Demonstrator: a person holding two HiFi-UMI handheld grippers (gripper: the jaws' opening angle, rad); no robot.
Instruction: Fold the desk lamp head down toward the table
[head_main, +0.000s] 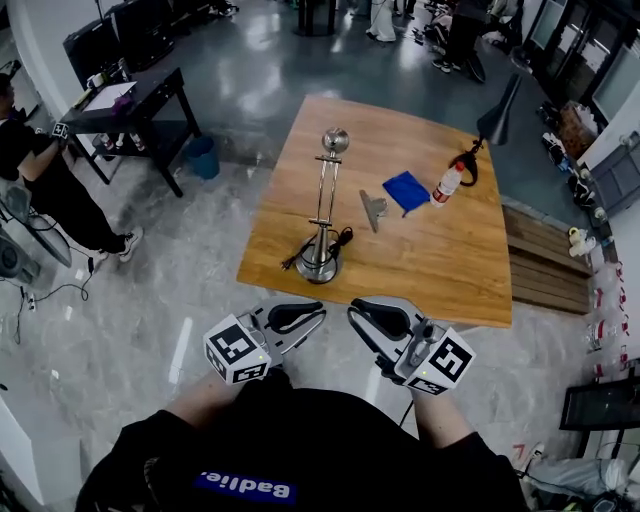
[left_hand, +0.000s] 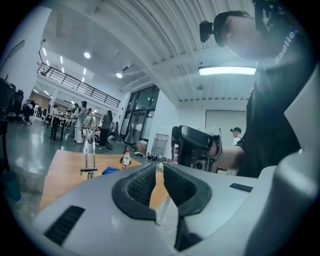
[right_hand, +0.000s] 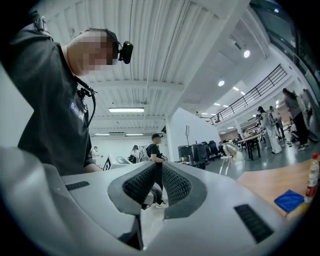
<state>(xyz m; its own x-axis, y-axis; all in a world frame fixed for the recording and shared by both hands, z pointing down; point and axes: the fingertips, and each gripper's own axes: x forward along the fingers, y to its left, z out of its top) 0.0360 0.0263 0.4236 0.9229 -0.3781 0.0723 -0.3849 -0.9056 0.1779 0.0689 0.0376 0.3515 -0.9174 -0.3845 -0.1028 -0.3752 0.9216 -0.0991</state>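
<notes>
My left hand-held gripper (head_main: 320, 314) and right hand-held gripper (head_main: 353, 313) are empty, jaws just opening. The desk lamp (head_main: 322, 215) stands upright straight ahead on the desk (head_main: 440, 270). It is nearer the left one, with the lamp head (head_main: 335, 140) topmost.

Shirt print (head_main: 245, 488): white letters on a blue patch on the person's dark shirt, behind the left gripper (head_main: 318, 313) and right gripper (head_main: 352, 312) (jaws of both opening, nothing between them); reads roughly "Badlie", upside down in the head view. Marker cubes (head_main: 236, 350) on both grippers: black-and-white square codes, no letters. Bottle label (head_main: 447, 185), ahead of the right gripper: too small to read.
</notes>
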